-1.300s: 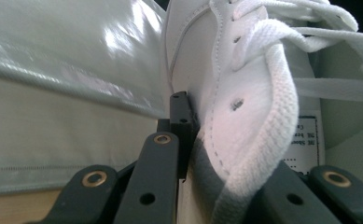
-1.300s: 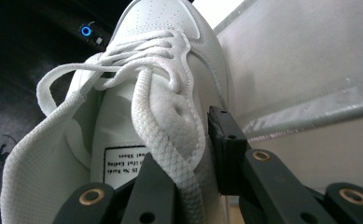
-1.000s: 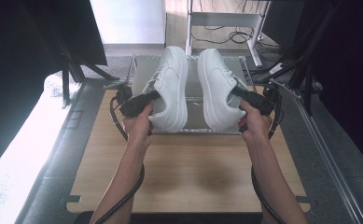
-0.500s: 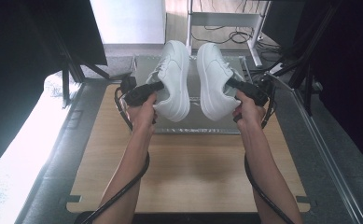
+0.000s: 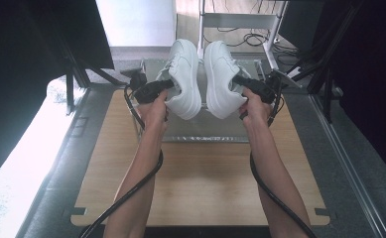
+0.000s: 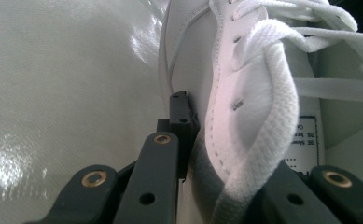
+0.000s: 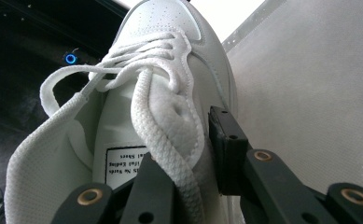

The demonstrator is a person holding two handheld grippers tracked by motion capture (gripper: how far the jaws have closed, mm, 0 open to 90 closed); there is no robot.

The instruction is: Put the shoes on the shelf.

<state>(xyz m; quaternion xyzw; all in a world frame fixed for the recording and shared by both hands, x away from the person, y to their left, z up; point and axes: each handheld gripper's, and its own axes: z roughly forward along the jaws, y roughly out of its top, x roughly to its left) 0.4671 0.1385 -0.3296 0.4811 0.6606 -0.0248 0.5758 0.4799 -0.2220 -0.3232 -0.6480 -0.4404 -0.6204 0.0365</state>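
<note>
High view: left tool (image 5: 166,85) grips the left shoe (image 5: 184,79) by its side wall; right tool (image 5: 236,82) grips the right shoe (image 5: 221,79) likewise. Both shoes are held side by side, near each other, above a grey tray (image 5: 200,133) on the desk (image 5: 205,183). Left gripper view: jaws clamp the collar.

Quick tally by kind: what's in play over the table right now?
White sneakers: 2, left one, right one
Handheld tools: 2, left tool, right tool, each clamped on a sneaker's side
Silvery mat: 1
Wooden table: 1
Total: 6
</note>
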